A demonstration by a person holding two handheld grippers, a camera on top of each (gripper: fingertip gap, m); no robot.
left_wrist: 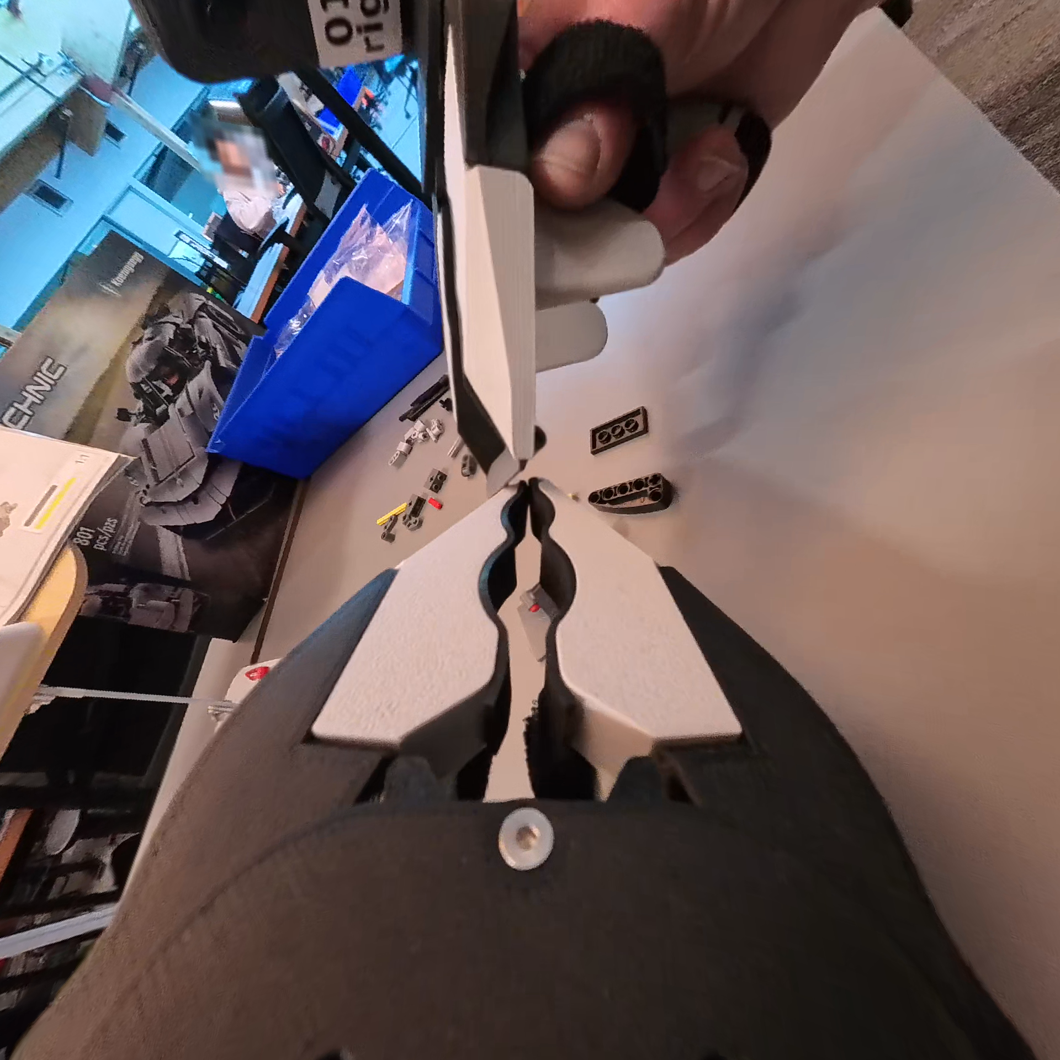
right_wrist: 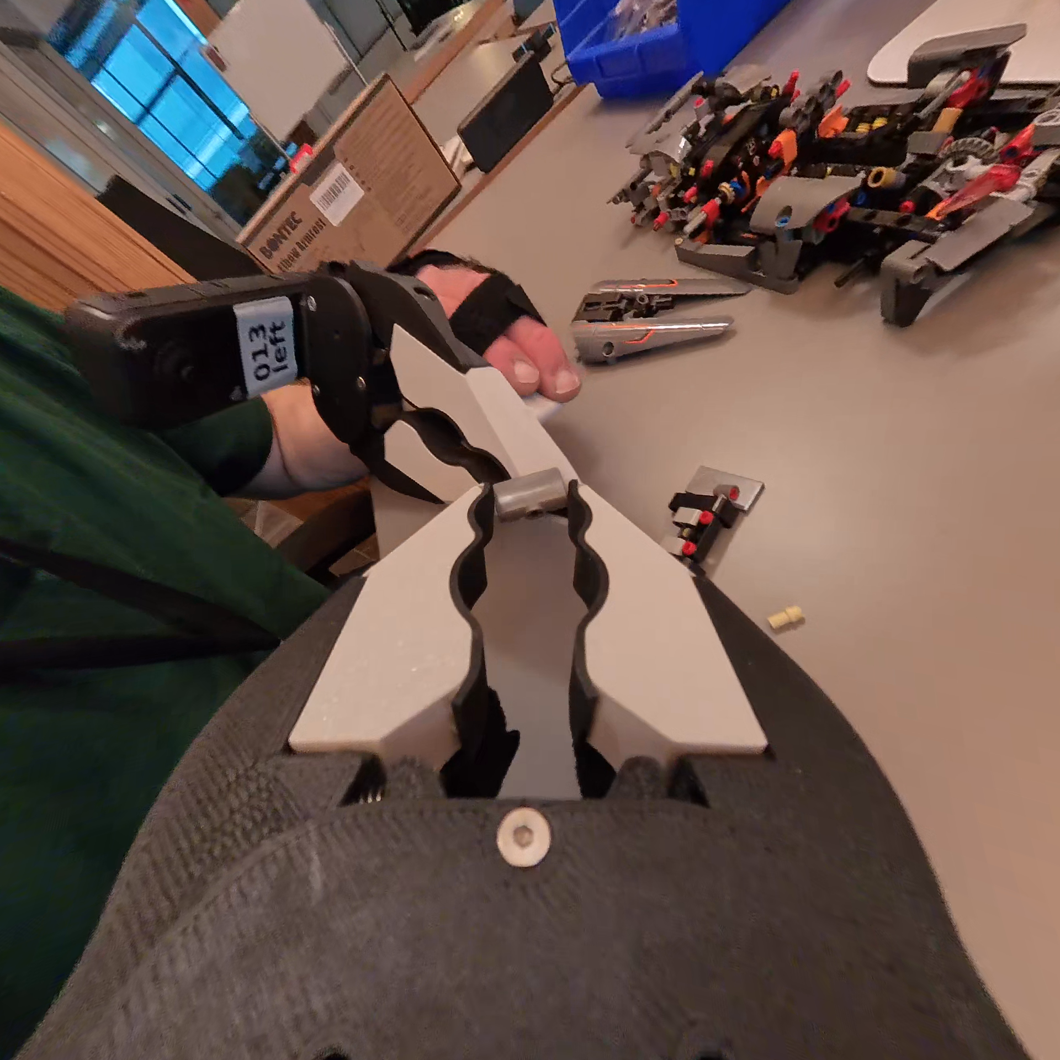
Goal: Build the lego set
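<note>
In the left wrist view, a dark lego box (left_wrist: 166, 459) and an open instruction booklet (left_wrist: 40, 505) lie at the far left of the pale surface (left_wrist: 860, 516). Beside them stands a blue bin (left_wrist: 332, 378) with clear bags inside. Just right of it, small loose pieces (left_wrist: 421, 476) in grey, black, yellow and red are scattered. The left gripper (left_wrist: 527, 487) has its fingers drawn nearly together at the tips; whether they pinch anything there I cannot tell. The right gripper (left_wrist: 510, 459) comes down from above and meets those tips. Further right lie a black 3-hole plate (left_wrist: 618, 430) and a black curved beam (left_wrist: 630, 494).

In the right wrist view, a green sleeve (right_wrist: 115, 516) fills the left edge. The right gripper's fingers (right_wrist: 476, 516) stand at a narrow gap, clamping a short grey cylindrical connector (right_wrist: 530, 498) at their tips. To the right on the surface sit a small grey-and-black subassembly with red pins (right_wrist: 711, 516), a tan pin (right_wrist: 786, 619), 2 grey panels with orange stripes (right_wrist: 648, 321) and the large part-built car chassis (right_wrist: 860, 172).
</note>
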